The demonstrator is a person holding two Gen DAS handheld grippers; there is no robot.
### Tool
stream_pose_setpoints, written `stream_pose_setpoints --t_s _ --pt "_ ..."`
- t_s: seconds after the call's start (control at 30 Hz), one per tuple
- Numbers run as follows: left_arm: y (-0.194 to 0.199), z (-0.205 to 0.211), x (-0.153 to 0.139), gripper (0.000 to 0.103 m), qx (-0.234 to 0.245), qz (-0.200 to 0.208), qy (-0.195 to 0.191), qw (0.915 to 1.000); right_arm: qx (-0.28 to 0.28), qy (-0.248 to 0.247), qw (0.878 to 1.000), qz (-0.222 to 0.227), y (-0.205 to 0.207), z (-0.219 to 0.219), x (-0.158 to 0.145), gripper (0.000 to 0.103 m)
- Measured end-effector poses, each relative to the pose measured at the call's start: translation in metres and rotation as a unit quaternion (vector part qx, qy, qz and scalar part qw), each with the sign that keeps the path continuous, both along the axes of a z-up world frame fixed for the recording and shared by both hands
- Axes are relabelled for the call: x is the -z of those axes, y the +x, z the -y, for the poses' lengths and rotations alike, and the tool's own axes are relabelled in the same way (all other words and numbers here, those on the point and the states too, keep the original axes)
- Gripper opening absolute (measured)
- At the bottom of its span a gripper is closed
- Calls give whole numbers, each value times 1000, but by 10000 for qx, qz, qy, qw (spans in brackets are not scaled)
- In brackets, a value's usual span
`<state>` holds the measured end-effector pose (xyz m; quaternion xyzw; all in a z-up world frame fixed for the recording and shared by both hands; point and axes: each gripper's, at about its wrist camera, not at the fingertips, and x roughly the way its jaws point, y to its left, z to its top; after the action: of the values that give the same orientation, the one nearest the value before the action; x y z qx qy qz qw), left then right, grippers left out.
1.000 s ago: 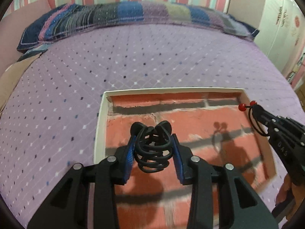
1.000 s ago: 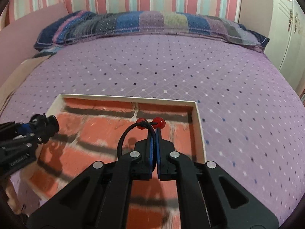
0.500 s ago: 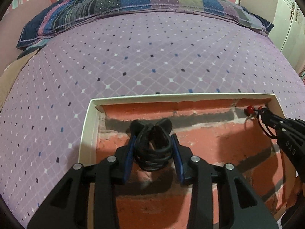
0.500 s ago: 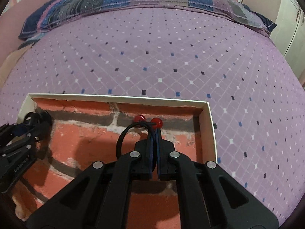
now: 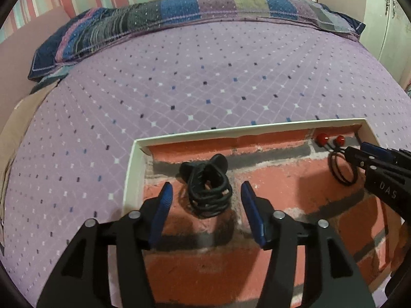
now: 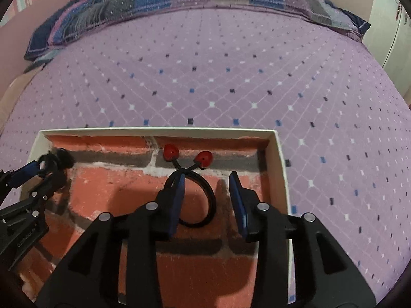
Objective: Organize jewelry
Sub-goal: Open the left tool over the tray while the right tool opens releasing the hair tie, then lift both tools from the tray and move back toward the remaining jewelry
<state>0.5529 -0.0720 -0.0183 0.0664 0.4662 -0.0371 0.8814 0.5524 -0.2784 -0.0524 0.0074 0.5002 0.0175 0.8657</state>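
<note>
left gripper point(image 5: 206, 200) jaws apart around black hair ties point(image 5: 207, 187) in tray point(image 5: 132, 169); right gripper point(image 6: 206, 199) jaws apart, red-bead tie point(image 6: 197, 179) between

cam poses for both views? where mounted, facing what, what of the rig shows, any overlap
Left wrist: on the left gripper, looking along its open fingers at the black hair tie bundle in the tray; the right gripper enters at right.
Right wrist: on the right gripper, looking along its open fingers at the red-bead hair tie; the left gripper enters at left.
Shared: brick-pattern tray, both ties, purple bedspread, patchwork pillow.
</note>
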Motion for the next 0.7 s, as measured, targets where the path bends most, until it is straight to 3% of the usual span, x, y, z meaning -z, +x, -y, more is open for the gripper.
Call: stream_pose_setpoints --t_s 0.07,0.13,0.27,0.43,0.5,0.6,0.7 --pt "-7 -3 -11 58 14 28 -141 9999 -5 92 9999 85 -8 2 -10 42" --pt "-20 -8 -28 60 -3 175 -188 9997 8 120 9995 292 -22 4 -25 56" --pt "-59 -19 -61 80 80 588 -249 9979 40 61 9972 744 -59 9 -55 71" --pt "-120 -39 -96 82 303 811 -590 9945 -10 204 9933 1138 -117 9 -87 96" --pt "-148 -49 -109 83 334 940 -716 9924 -33 288 9916 1259 -139 9 -99 99" --pt "-191 -67 -127 95 310 1253 -836 9881 -114 223 9883 1507 -184 4 -118 99" --pt "-229 -83 -140 95 209 1518 -868 9844 -143 76 9854 1693 -221 1 -128 99"
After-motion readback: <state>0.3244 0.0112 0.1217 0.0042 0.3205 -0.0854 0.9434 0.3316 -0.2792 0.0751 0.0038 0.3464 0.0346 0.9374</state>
